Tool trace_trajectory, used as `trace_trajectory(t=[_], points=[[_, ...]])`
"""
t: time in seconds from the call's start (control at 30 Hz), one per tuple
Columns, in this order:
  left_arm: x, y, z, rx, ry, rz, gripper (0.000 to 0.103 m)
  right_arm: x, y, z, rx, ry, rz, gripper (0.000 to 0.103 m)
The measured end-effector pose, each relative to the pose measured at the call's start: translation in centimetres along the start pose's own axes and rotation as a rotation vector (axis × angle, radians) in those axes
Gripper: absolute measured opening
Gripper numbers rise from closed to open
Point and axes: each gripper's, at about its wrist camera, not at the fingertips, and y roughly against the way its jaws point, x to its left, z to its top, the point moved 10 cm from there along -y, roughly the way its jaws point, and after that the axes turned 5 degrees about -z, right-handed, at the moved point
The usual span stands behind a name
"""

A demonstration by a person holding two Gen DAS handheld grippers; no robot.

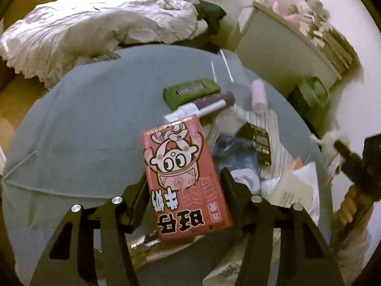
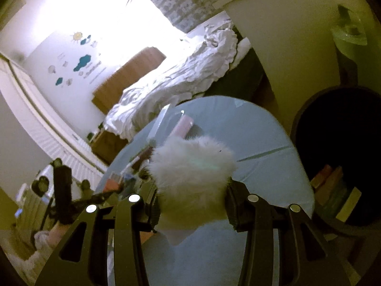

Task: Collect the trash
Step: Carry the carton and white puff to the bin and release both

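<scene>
Carton axis: your left tool (image 1: 184, 186) has the red milk carton (image 1: 183, 178) with its long axis running away from the camera, leaning slightly left at the far end; print reads upside down to you, cartoon face at the far half, big characters at the near end.
Carton material: smooth printed card, flat rectangular box, sharp edges.
Carton location: held above the grey-blue round tabletop (image 1: 83, 131), near edge over the clutter pile.
Left tool: fingers (image 1: 140, 197) spread about carton width, pressed on both long sides, pinching it.
Fluffy item: your right tool (image 2: 193, 197) holds a white fluffy wad (image 2: 190, 166), soft, furry, rounded blob; no clear long axis.
Fluffy location: lifted over the tabletop (image 2: 262, 143), dark round bin (image 2: 338, 157) just to the right.
Right tool: fingers partly apart, clamped on the wad's two sides.
Clutter: green rectangular case (image 1: 191, 91), purple-capped tube (image 1: 212, 102) lying on its side, pale pink cylinder (image 1: 258, 95), striped paper (image 1: 273, 128), blue wrapper (image 1: 235, 152), all on the tabletop.
Background: rumpled white bedding (image 1: 95, 31) on the bed beyond the tabletop.
</scene>
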Motion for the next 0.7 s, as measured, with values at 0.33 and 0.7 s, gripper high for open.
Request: trace_trajectory(t=[0.33,0.7], points=[[-13.9,4.6,6.1,-0.217,-0.134,-0.193,0.056,-4.8,5.1,5.5,-0.197,-0.097,-0.08,0.044],[-33.0,-7.5,5.7,-0.103,-0.3,-0.361,0.056,-18.1,7.4,8.0,-0.289,-0.166,-0.39,0.044]])
